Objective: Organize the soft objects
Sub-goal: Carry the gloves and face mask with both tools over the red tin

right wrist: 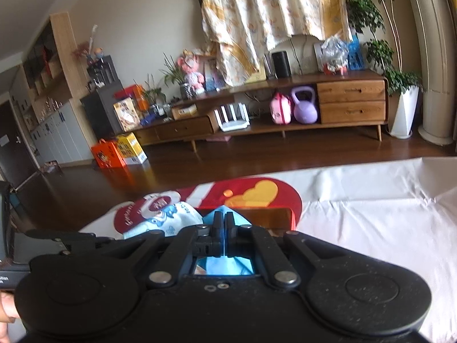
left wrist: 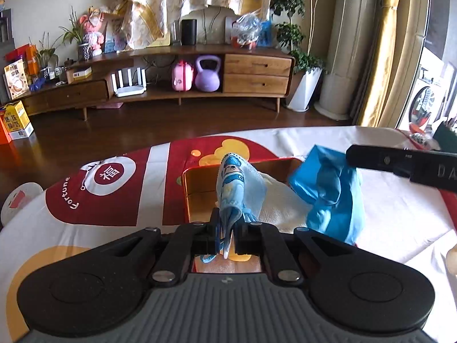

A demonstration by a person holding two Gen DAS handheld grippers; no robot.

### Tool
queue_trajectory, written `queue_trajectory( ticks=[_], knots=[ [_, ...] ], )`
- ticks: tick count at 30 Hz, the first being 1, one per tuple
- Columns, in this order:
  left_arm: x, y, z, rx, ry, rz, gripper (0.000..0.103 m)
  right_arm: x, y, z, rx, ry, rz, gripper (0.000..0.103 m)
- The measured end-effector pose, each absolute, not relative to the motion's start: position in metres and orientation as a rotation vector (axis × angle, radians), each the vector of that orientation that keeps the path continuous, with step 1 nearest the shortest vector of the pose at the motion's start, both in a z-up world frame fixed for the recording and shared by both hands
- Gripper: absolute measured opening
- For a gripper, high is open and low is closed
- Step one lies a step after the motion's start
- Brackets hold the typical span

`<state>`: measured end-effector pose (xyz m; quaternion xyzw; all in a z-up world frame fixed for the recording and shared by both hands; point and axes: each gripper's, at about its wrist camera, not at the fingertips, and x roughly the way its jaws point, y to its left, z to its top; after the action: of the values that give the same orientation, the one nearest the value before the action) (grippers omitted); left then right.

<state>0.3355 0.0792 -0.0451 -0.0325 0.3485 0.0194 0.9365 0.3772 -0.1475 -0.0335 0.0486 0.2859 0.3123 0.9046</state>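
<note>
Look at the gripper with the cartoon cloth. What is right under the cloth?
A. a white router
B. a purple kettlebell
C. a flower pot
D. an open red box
D: the left gripper pinches the cartoon-printed cloth, which hangs over the open red box on the table.

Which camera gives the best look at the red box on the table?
The left wrist view: the red box shows its open inside, white cloth lying in it. The right wrist view shows only its far wall behind the gripper.
</note>
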Motion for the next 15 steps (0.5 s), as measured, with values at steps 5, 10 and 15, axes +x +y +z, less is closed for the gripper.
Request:
queue_trajectory(
  ticks=[5,10,15],
  knots=[
    [0.351,0.078,-0.058,-0.084,0.752,0.037,0.008,0.385,-0.142,-0.052,0.08,0.632,0.626,0.0],
    [0.362,0.074,-0.071,-0.055,0.775,0.038,0.008,0.39,-0.138,-0.068,0.066,0.668,0.621,0.0],
    [0.372,0.073,-0.083,-0.046,0.807,0.032,0.008,0.389,-0.137,-0.081,0.049,0.699,0.615,0.0]
  ],
)
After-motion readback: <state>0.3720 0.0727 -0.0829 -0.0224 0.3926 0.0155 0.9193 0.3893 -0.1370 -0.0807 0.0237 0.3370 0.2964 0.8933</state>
